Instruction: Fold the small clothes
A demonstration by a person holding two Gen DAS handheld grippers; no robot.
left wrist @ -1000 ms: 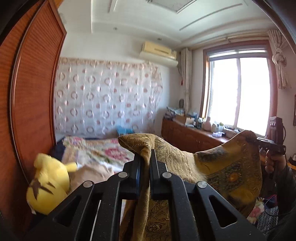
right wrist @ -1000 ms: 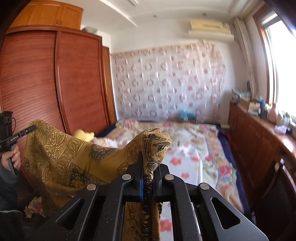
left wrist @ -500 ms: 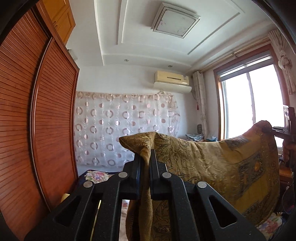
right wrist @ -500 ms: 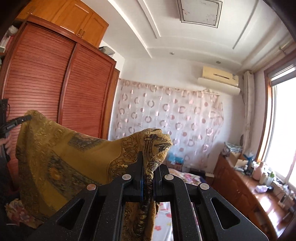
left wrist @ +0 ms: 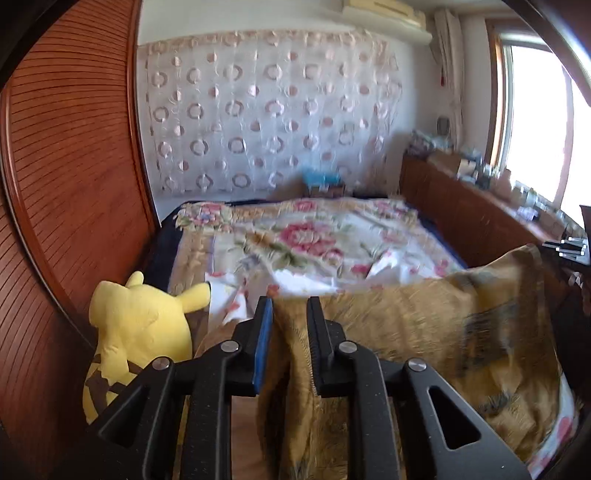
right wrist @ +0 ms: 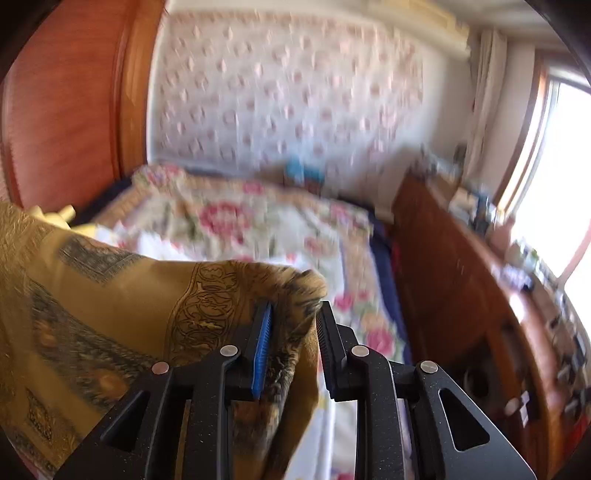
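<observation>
There was one mustard-yellow patterned cloth [left wrist: 406,325], one yellow plush toy [left wrist: 140,325], one bed with a floral cover [left wrist: 314,236], one long brown wooden cabinet [left wrist: 461,206] and two black two-finger grippers [left wrist: 290,314] [right wrist: 293,317].

A bed [left wrist: 314,236] under a floral cover is set against the far wall, which is hung with a white curtain [left wrist: 266,110] patterned in rings. A wardrobe [left wrist: 66,166] of reddish slatted wood is seen along the bed's left edge, and a yellow plush toy [left wrist: 136,328] is propped at the near left corner. A low wooden cabinet [left wrist: 461,218], cluttered on top, runs along the right edge beneath a bright window [left wrist: 535,122]. An air conditioner [left wrist: 384,9] is mounted high on the wall.
</observation>
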